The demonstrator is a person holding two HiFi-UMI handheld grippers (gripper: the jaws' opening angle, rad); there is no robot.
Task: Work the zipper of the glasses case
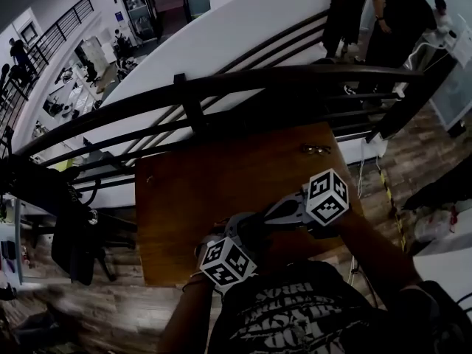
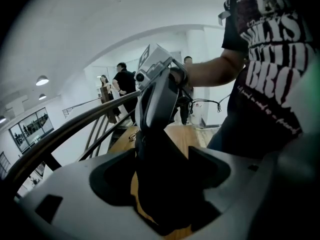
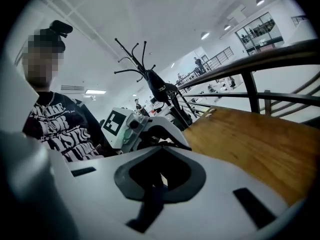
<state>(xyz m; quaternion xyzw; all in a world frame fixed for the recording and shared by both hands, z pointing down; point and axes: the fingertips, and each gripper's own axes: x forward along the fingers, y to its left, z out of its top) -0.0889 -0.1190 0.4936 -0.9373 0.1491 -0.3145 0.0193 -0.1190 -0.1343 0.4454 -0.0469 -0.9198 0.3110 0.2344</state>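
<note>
the head view is dim and underexposed, the wooden table (image 1: 221,190) dull, the lower left corner smeared by motion blur. both gripper views are brighter under ceiling lamps (image 3: 205,35), fisheye-bent with dark corners; the nearest foreground looks perhaps unfocused.

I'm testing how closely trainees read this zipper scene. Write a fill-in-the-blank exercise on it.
The ___ claw grips the dark glasses case.
The right claw is ___ on the zipper pull.
A pair of glasses lies at the wooden table's ___ edge, by the railing.
Missing words: left; shut; far.
</note>
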